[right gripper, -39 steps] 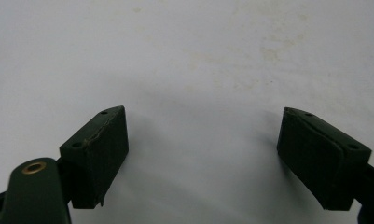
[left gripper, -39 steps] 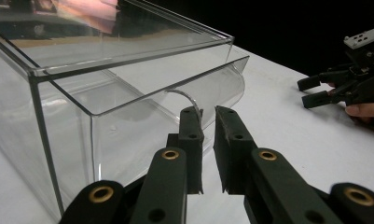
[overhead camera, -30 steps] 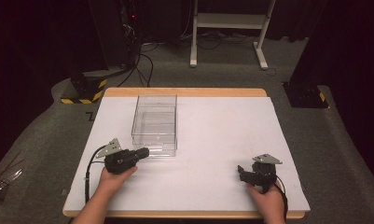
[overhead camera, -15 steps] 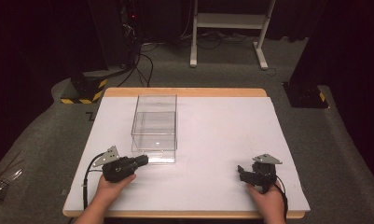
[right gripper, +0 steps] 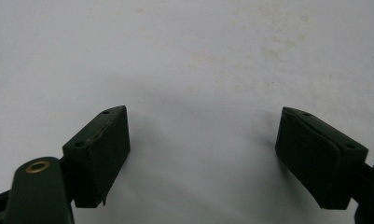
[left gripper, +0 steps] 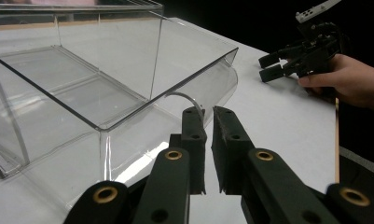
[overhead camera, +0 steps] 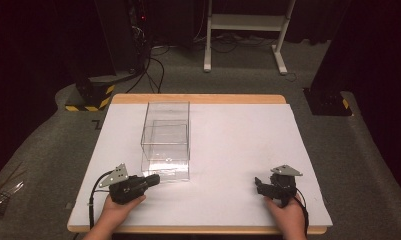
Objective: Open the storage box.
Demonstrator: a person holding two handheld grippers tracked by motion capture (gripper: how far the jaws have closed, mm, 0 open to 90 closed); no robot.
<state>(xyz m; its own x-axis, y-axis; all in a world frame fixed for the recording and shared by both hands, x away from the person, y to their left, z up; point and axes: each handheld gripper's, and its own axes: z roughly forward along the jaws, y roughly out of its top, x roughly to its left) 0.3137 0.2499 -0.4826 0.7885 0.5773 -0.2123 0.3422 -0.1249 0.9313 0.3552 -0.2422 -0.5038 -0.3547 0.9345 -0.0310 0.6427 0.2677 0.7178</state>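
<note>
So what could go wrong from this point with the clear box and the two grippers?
1. The left gripper has its fingers nearly shut, with nothing between them, right at the clear box; a nudge could slide the light box across the white table.
2. The box walls are see-through and glare-lit, so its edge and small curved handle are easy to misjudge.
3. The right gripper rests open, far from the box, too distant to steady it.
</note>
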